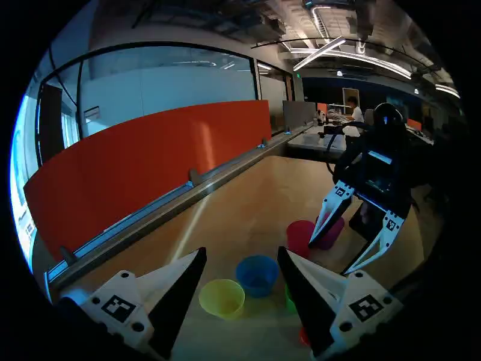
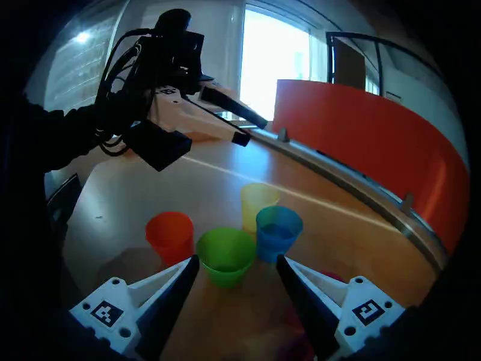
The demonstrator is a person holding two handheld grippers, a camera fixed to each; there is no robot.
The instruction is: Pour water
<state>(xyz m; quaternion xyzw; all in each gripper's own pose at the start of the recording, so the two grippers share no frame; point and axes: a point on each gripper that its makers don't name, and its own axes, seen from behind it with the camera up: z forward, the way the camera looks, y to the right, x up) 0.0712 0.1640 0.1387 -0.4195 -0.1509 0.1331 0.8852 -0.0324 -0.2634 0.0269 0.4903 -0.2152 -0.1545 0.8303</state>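
Several coloured plastic cups stand together on the wooden table (image 1: 240, 204). In the left gripper view I see a yellow cup (image 1: 222, 298), a blue cup (image 1: 257, 275), a pink-red cup (image 1: 300, 236) and a purple cup (image 1: 332, 233). My left gripper (image 1: 240, 260) hangs open above and short of them. My right gripper (image 1: 330, 257) is open beyond, one finger tip by the purple cup. In the right gripper view, my right gripper (image 2: 237, 260) is open just short of a green cup (image 2: 226, 254), beside an orange cup (image 2: 171, 236), the blue cup (image 2: 278, 231) and the yellow cup (image 2: 258, 204). The left gripper (image 2: 251, 131) hovers open beyond them.
An orange partition (image 1: 150, 156) with a metal rail (image 1: 180, 201) runs along the table's far side. A dark-sleeved arm (image 2: 54, 138) holds the left gripper. More desks and a seated person (image 1: 355, 111) are far behind. Bare tabletop (image 2: 198, 180) lies past the cups.
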